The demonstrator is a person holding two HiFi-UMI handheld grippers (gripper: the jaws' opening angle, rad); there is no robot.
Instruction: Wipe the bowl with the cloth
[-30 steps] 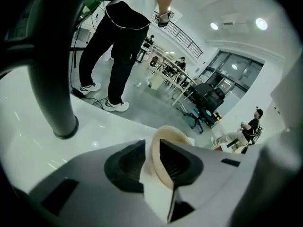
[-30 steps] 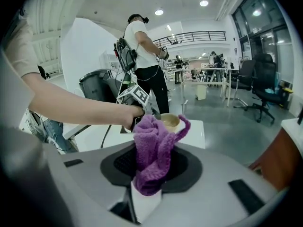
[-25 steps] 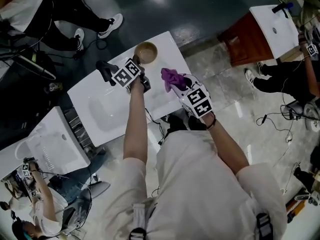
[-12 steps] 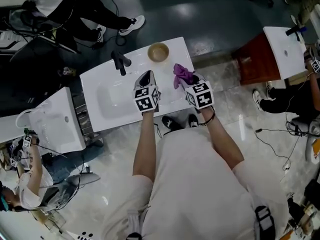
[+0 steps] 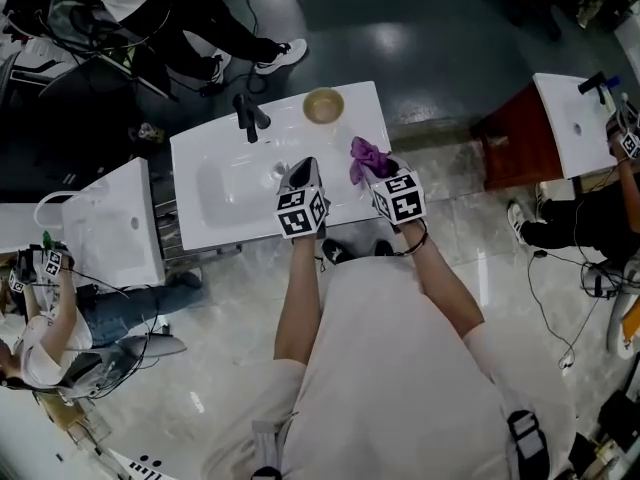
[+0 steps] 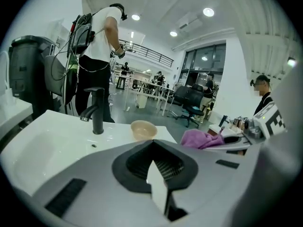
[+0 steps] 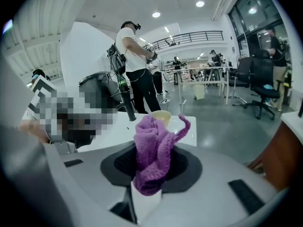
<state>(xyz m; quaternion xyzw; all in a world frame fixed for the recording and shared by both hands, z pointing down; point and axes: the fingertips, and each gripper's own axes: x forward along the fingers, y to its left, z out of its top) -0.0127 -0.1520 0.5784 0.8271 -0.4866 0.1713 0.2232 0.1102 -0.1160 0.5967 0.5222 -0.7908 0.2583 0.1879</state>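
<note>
Left gripper (image 5: 303,168): jaws just closed, fully together, nothing between them. Right gripper (image 5: 377,169): clamped on the cloth (image 5: 365,155), which is bunched and sticks up out of the jaws. Bowl (image 5: 323,105) is set upright near the far edge of the counter (image 5: 290,133), right of the faucet (image 5: 247,117) and well apart from both grippers. Bare counter is left between grippers and bowl. Basin (image 5: 222,183) lies left of the left gripper. Counter's right edge is near the cloth. Left gripper is probably clear of the counter; contact can't be judged from above. Dark floor (image 5: 420,28) is seen beyond the far edge. A second counter (image 5: 105,233) stands at the left and a third (image 5: 580,118) at the right, with a person (image 5: 50,318) beside the left one.
</note>
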